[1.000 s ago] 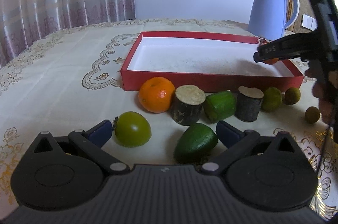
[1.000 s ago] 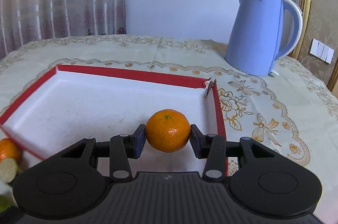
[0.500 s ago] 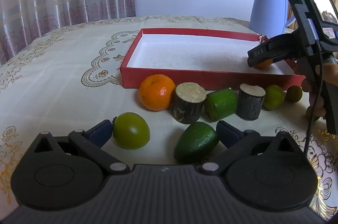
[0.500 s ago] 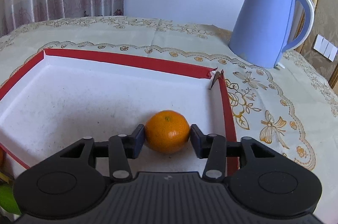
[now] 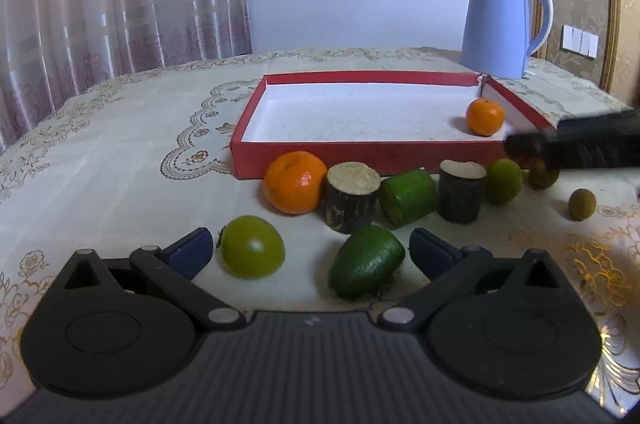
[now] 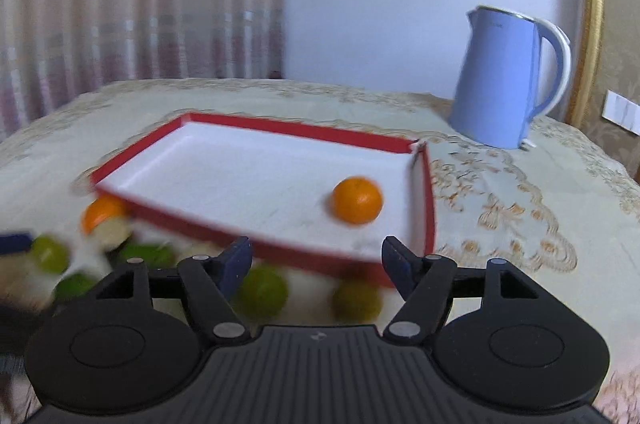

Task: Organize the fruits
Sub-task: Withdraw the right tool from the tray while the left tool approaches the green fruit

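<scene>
A small orange (image 5: 484,117) (image 6: 357,200) lies inside the red box (image 5: 256,112) (image 6: 304,130) near its right wall. My right gripper (image 6: 316,260) is open and empty, pulled back before the box's front wall; one of its fingers (image 5: 576,148) shows blurred in the left wrist view. My left gripper (image 5: 311,249) is open and empty, low over the table, with a green tomato (image 5: 252,247) and an avocado (image 5: 366,260) between its fingers. A larger orange (image 5: 295,182), two wood stumps (image 5: 352,196) (image 5: 461,190), a green cylinder (image 5: 408,197) and small green fruits (image 5: 503,181) line the box's front.
A blue kettle (image 5: 500,24) (image 6: 508,76) stands behind the box at the right. Two small brownish fruits (image 5: 582,204) (image 5: 543,175) lie on the embroidered tablecloth at the right. Curtains hang at the back left. The right wrist view is motion-blurred.
My right gripper opened and let go of the small orange, which now lies in the box. The gripper then drew back and out of the box. My left gripper stayed put.
</scene>
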A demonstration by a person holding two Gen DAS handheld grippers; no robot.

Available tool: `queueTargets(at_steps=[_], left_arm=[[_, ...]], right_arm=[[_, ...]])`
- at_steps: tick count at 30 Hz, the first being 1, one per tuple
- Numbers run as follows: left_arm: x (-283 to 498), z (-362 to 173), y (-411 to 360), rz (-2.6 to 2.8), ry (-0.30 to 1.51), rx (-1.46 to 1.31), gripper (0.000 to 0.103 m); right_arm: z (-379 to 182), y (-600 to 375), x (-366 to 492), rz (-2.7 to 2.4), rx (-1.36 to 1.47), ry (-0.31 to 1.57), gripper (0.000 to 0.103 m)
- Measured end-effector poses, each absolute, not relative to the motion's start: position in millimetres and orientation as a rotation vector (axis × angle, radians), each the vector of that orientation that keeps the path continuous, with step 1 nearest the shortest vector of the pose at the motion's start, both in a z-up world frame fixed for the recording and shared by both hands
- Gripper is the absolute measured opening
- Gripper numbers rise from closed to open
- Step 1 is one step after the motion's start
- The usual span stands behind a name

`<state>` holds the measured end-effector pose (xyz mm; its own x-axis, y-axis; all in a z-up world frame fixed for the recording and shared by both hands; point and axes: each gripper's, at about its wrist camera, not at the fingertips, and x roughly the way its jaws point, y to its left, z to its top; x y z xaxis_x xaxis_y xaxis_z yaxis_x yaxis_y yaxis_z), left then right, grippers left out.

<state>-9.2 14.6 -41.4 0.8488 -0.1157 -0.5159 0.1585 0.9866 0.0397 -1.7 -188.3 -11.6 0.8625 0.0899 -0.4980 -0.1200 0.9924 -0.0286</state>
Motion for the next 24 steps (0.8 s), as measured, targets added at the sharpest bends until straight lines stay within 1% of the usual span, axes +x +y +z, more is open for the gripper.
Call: queueTargets(at_steps=[5,11,15,19,24], left_arm=[[-21.0,-40.5,23.1,-0.147,0.528,0.097,0.103],[-31.4,-33.3,28.7,-0.167,0.485,0.109,0.103],[-36.4,-28.7,27.6,-0.209,0.466,0.106,0.103],[-49.4,-28.0,28.2,-0.235,0.430,0.141,0.103],[-58.3,-30.2,38.9,-0.243,0.442,0.151,0.103]], right_arm=[[-23.3,-181.9,-30.6,0.154,-0.096,0.496,0.071],[-37.0,-184.5,-24.4,0.159,-0.052,0.533,0.071],[-38.9,-184.7,-24.5,0.150,-0.040,0.524,0.077],[-38.9,-180.8,-24.2,0.156,-0.053,0.526,0.078],[-39.6,-174.9,-21.8,0.176,-0.075,0.543,0.078]])
